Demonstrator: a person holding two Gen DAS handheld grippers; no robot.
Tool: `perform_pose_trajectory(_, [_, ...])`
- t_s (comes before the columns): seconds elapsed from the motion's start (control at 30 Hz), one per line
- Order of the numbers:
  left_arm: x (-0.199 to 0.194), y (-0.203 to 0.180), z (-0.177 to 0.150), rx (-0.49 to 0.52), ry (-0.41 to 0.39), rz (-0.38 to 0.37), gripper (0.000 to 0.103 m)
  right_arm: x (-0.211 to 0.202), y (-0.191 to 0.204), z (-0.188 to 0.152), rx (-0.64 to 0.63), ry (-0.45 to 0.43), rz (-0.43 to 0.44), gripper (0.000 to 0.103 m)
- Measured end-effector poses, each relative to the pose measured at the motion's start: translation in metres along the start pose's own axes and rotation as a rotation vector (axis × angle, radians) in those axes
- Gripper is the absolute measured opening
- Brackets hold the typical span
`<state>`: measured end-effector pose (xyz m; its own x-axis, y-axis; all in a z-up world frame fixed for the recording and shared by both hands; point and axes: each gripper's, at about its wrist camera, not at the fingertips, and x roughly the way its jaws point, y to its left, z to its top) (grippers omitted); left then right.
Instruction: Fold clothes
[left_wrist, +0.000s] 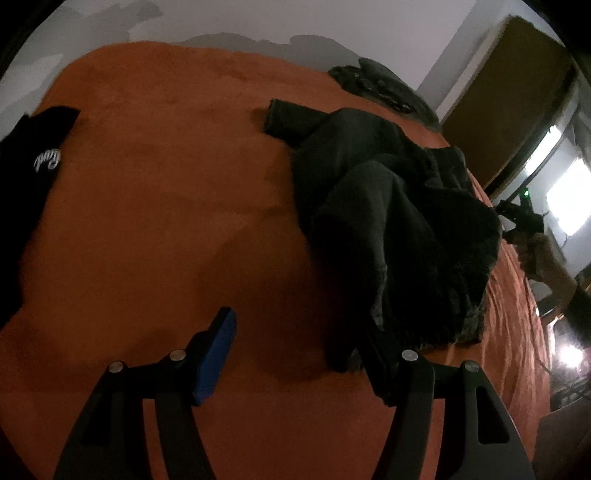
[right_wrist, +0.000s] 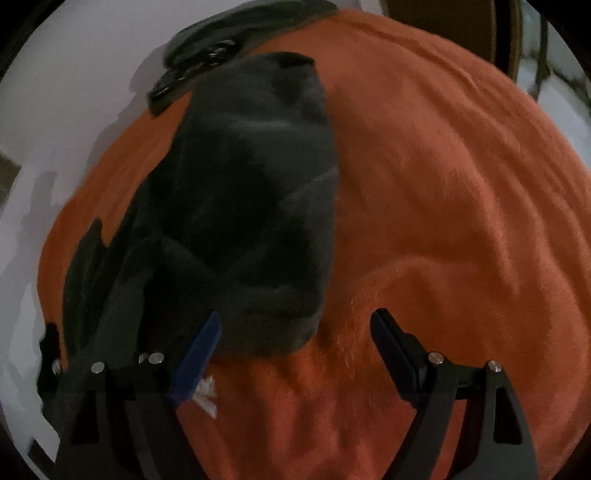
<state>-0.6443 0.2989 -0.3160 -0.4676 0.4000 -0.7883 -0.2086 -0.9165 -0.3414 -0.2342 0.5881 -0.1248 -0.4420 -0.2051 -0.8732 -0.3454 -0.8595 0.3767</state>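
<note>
- Dark grey garment (left_wrist: 388, 221): lies crumpled in a loose heap on the orange bedcover (left_wrist: 166, 184), one flat end (left_wrist: 286, 118) reaching toward the wall side; in the right wrist view the same garment (right_wrist: 251, 206) fills the middle left of the picture.
- Left gripper (left_wrist: 299, 354): jaws stand wide apart; the blue-padded finger (left_wrist: 216, 365) hangs over bare cover, the black finger (left_wrist: 384, 365) sits at the near hem of the grey garment; whether it touches the cloth cannot be told.
- Right gripper (right_wrist: 295, 354): jaws wide, nothing between them; the blue pad (right_wrist: 195, 362) overlaps the garment's near edge, the black finger (right_wrist: 399, 354) is over bare cover.
- Black garment with white script (left_wrist: 33, 177): well apart from the grey garment, at the cover's left edge.
- Dark item (left_wrist: 380, 88): beyond the grey garment, near the wall.
</note>
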Motion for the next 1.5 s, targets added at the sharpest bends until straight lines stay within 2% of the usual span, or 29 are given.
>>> perform_pose_trajectory(0.07, [-0.004, -0.004, -0.004, -0.007, 0.011, -0.017, 0.066, 0.004, 0.004, 0.003, -0.009, -0.003, 0.016, 0.083])
perform_pose_trajectory(0.17, [-0.011, -0.03, -0.007, 0.081, 0.016, -0.007, 0.072, 0.018, 0.013, 0.009, -0.052, -0.01, 0.02, 0.079])
perform_pose_trajectory(0.2, [-0.008, -0.039, -0.007, 0.11, 0.024, 0.03, 0.079, 0.022, 0.015, 0.012, -0.064, -0.01, 0.017, 0.06])
perform_pose_trajectory(0.23, [0.0, -0.045, -0.008, 0.12, 0.04, 0.062, 0.079, 0.026, 0.019, 0.014, -0.072, -0.003, 0.015, 0.045])
perform_pose_trajectory(0.27, [0.01, -0.048, -0.008, 0.12, 0.058, 0.085, 0.078, 0.03, 0.023, 0.016, -0.078, 0.006, 0.013, 0.041])
perform_pose_trajectory(0.33, [0.033, -0.044, -0.007, 0.056, 0.08, 0.091, 0.078, 0.03, 0.03, 0.02, -0.094, -0.009, 0.019, 0.023])
perform_pose_trajectory(0.4, [0.049, -0.038, -0.003, -0.043, 0.073, 0.095, 0.076, 0.025, 0.037, 0.021, -0.125, -0.039, 0.001, 0.016])
perform_pose_trajectory(0.43, [0.053, -0.036, 0.0, -0.092, 0.05, 0.106, 0.071, 0.021, 0.04, 0.021, -0.132, -0.053, -0.008, 0.011])
perform_pose_trajectory(0.47, [0.053, -0.037, 0.003, -0.125, 0.027, 0.116, 0.063, 0.017, 0.043, 0.021, -0.137, -0.068, -0.017, 0.01])
perform_pose_trajectory(0.5, [0.052, -0.037, 0.006, -0.15, 0.003, 0.126, 0.041, 0.011, 0.045, 0.022, -0.135, -0.088, -0.026, 0.009])
perform_pose_trajectory(0.53, [0.052, -0.039, 0.009, -0.171, -0.009, 0.141, 0.027, 0.004, 0.047, 0.024, -0.129, -0.112, -0.033, 0.007])
perform_pose_trajectory(0.6, [0.053, -0.044, 0.014, -0.199, -0.025, 0.176, 0.023, -0.018, 0.05, 0.028, -0.115, -0.182, -0.038, 0.006])
perform_pose_trajectory(0.63, [0.052, -0.046, 0.017, -0.199, -0.034, 0.195, 0.022, -0.031, 0.052, 0.031, -0.113, -0.223, -0.05, 0.003])
perform_pose_trajectory(0.77, [0.047, -0.053, 0.019, -0.205, -0.05, 0.218, 0.022, -0.083, 0.054, 0.044, -0.125, -0.34, -0.095, 0.003])
perform_pose_trajectory(0.9, [0.046, -0.052, 0.018, -0.227, -0.055, 0.208, 0.022, -0.13, 0.04, 0.049, -0.128, -0.41, -0.141, 0.003])
perform_pose_trajectory(1.03, [0.046, -0.05, 0.023, -0.24, -0.052, 0.161, 0.022, -0.166, 0.019, 0.05, -0.078, -0.449, -0.154, 0.003])
perform_pose_trajectory(1.13, [0.043, -0.047, 0.023, -0.251, -0.054, 0.124, 0.022, -0.185, 0.009, 0.039, -0.09, -0.503, -0.205, 0.003])
perform_pose_trajectory(1.23, [0.047, -0.047, 0.021, -0.245, -0.047, 0.132, 0.022, -0.168, -0.001, 0.035, -0.094, -0.444, -0.253, 0.003])
perform_pose_trajectory(1.37, [0.053, -0.043, 0.022, -0.261, -0.034, 0.131, 0.022, -0.13, -0.015, 0.033, -0.064, -0.333, -0.254, 0.004])
perform_pose_trajectory(1.5, [0.055, -0.044, 0.022, -0.253, -0.034, 0.144, 0.025, -0.113, -0.015, 0.026, -0.109, -0.316, -0.291, 0.004])
